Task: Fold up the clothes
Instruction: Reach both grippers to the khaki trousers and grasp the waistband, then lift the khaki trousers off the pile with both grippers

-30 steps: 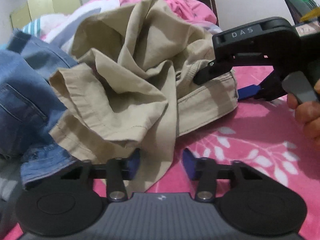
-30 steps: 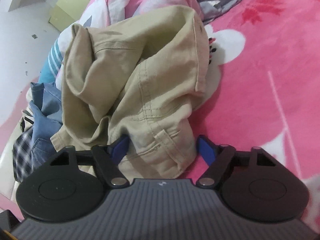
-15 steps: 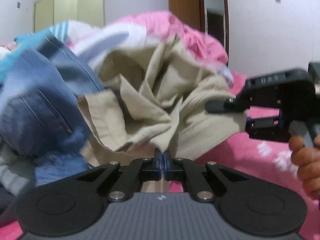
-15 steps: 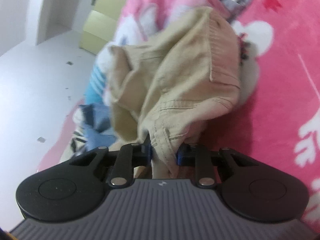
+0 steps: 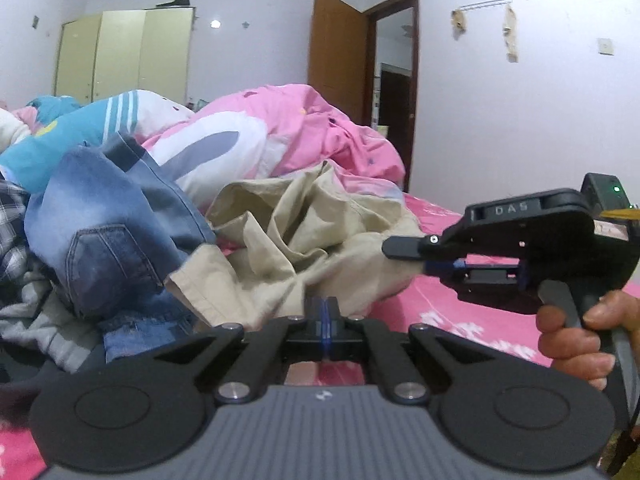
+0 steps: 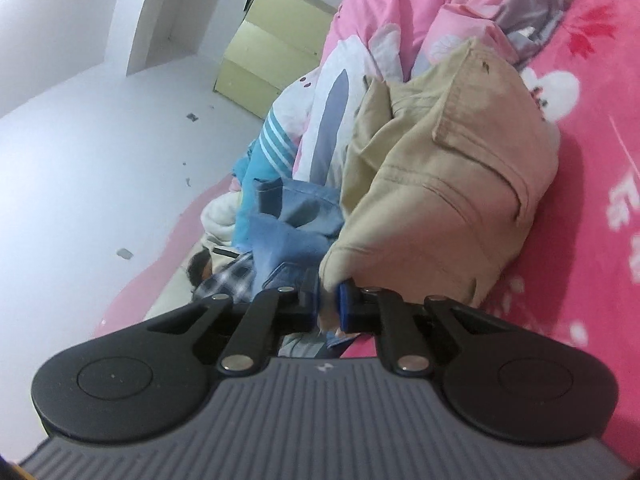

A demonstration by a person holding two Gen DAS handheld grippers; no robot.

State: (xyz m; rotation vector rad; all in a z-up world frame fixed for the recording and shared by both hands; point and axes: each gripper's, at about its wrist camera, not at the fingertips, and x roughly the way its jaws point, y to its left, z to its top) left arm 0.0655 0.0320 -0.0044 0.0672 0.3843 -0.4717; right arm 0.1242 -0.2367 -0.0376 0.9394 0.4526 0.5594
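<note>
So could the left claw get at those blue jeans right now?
Probably not as things stand. The left claw is shut on the khaki trousers, so it is occupied. The jeans lie close beside it, uncovered, so reaching them looks easy once it lets go.

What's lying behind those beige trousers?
Behind the beige trousers lies a rumpled pink quilt; blue jeans sit beside them. Whatever lies beneath the trousers is covered.

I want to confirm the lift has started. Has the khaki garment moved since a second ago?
Yes. In the left wrist view the khaki garment has slid down from covering the pink quilt, which now rises above it.
</note>
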